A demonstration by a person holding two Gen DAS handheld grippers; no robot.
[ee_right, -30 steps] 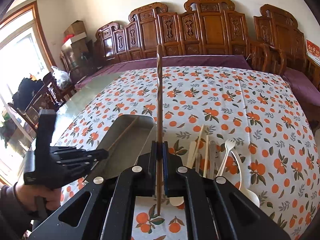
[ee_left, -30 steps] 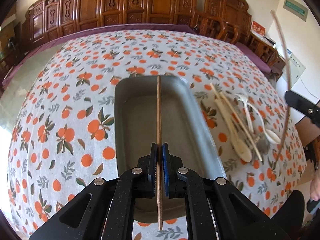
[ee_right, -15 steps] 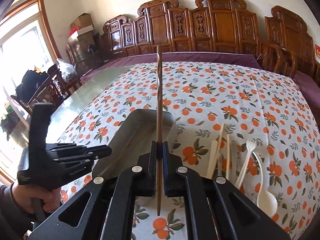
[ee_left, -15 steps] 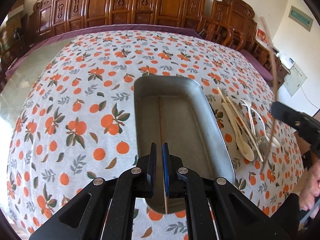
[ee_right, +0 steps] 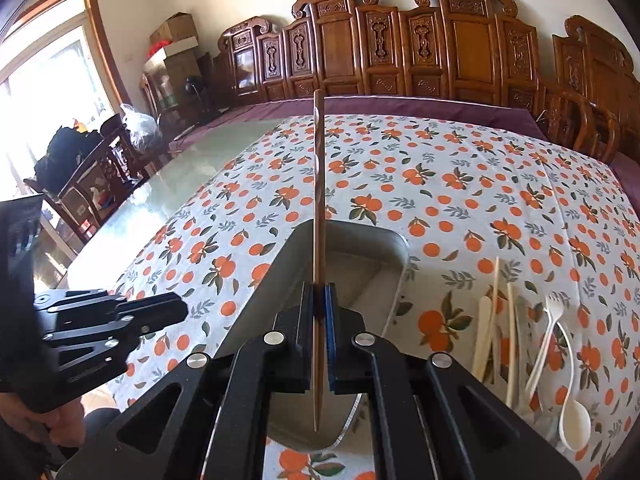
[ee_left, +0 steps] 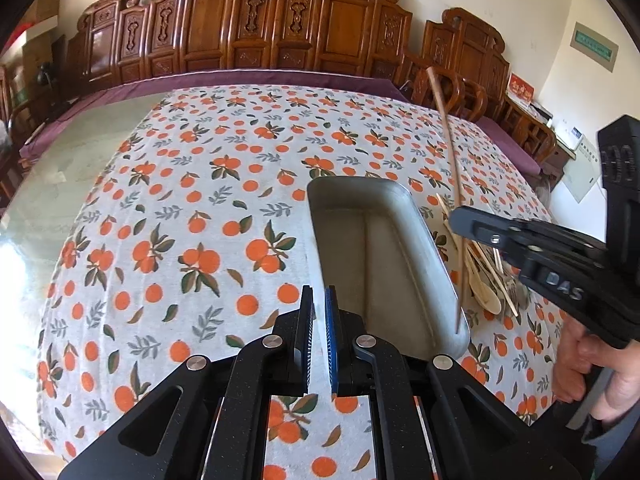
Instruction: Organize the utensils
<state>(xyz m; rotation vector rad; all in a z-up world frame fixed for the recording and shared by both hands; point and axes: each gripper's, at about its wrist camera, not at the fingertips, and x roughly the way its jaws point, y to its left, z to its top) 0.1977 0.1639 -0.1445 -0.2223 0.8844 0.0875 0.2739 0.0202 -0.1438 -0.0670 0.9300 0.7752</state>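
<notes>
Long thin brown chopstick with spiral pattern, clamped upright in right hand-held gripper above grey metal tray, one chopstick inside the tray, left hand-held gripper closed together and empty, pale spoons and forks on tabletop beside tray.

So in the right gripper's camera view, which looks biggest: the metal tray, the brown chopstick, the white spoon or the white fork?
1. Metal tray, clearly largest.
2. Brown chopstick, longest but thin, and close to the camera.
3. White spoon and white fork: similar, too close to rank.
</notes>
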